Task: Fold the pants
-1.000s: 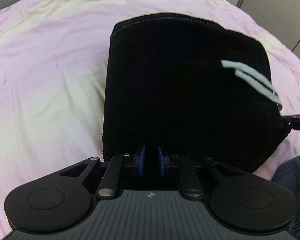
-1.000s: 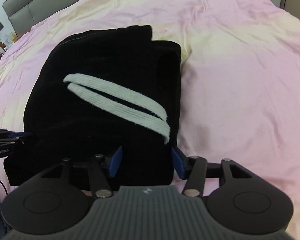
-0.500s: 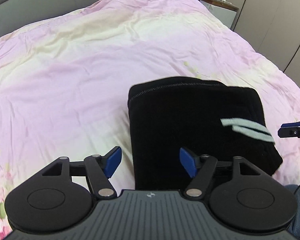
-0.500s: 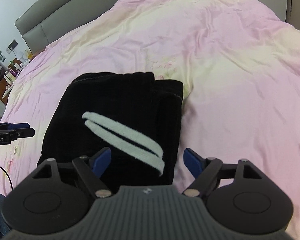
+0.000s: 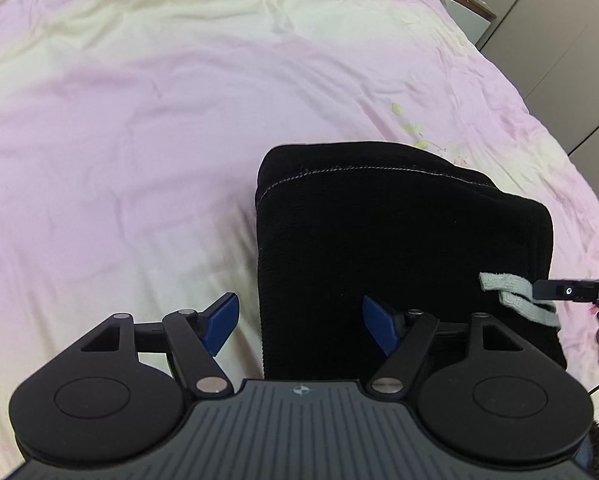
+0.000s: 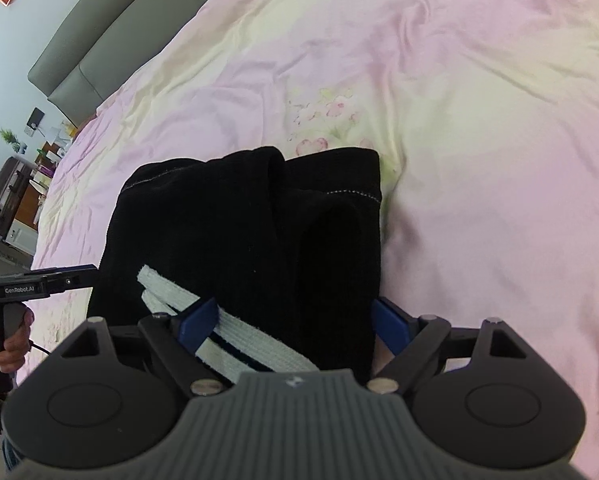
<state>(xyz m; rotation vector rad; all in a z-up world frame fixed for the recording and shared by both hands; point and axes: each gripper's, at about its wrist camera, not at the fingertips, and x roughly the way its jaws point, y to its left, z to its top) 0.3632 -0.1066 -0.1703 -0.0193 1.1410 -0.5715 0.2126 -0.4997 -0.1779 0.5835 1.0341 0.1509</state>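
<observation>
The black pants, folded into a compact bundle, lie on the pink bed cover. The left tool hangs over their near left edge with jaws spread, holding nothing. The right tool is likewise spread, straddling the white drawstring. A grey headboard stands beyond.

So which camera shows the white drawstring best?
The right wrist view: the white drawstring runs long across the folded pants. The left wrist view catches only a short end at the right edge.
</observation>
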